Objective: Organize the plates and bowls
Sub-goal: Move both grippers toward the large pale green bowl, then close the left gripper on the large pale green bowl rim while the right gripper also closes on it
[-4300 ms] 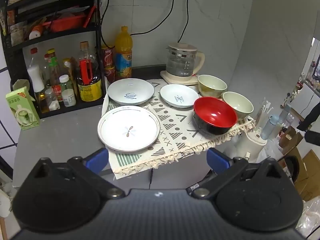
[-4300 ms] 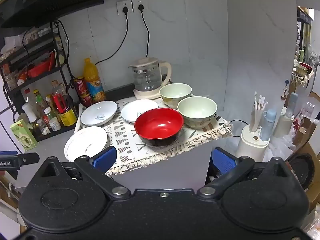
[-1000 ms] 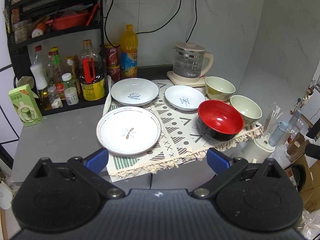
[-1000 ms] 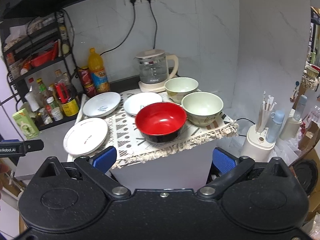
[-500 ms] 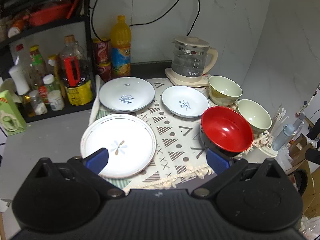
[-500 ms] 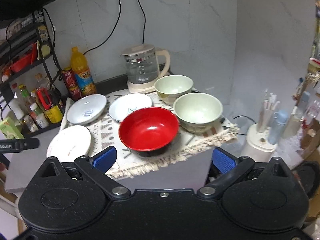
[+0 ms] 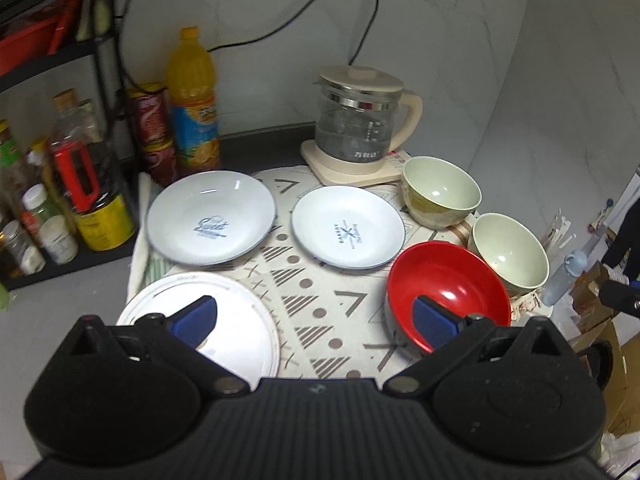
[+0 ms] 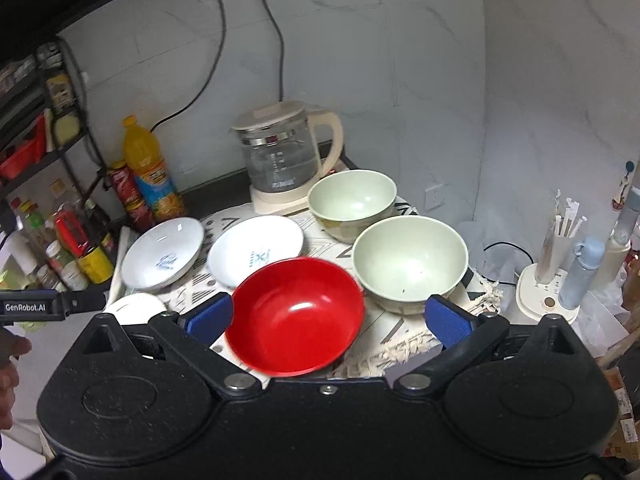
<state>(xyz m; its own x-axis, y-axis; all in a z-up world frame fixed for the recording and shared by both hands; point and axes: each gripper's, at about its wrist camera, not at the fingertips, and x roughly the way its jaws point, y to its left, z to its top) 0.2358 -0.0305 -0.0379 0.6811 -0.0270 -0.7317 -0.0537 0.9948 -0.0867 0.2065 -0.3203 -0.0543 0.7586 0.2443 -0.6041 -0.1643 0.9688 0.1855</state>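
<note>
We hold both grippers above the patterned mat, and neither one has anything in it. Our left gripper has its blue pads spread wide, one over the big white plate at the mat's near left corner and the other over the near rim of the red bowl. Our right gripper is just as wide, with the red bowl showing between its pads; whether the pads are touching the bowl we cannot tell. Behind the big plate lies a plate marked "Sweet", and just beside that, toward the middle of the mat, a smaller plate with blue lettering; the two are close but apart. Two pale green bowls stand upright on the right side of the mat: the near green bowl sits right against the red bowl, and the far green bowl is behind it, next to the glass kettle on its cream base. An orange bottle and some red cans stand along the wall to the left of the kettle (the shelf of jars beyond them is too blurred to read). In the right wrist view the other gripper's black body juts in from the left edge, by the big plate.
</note>
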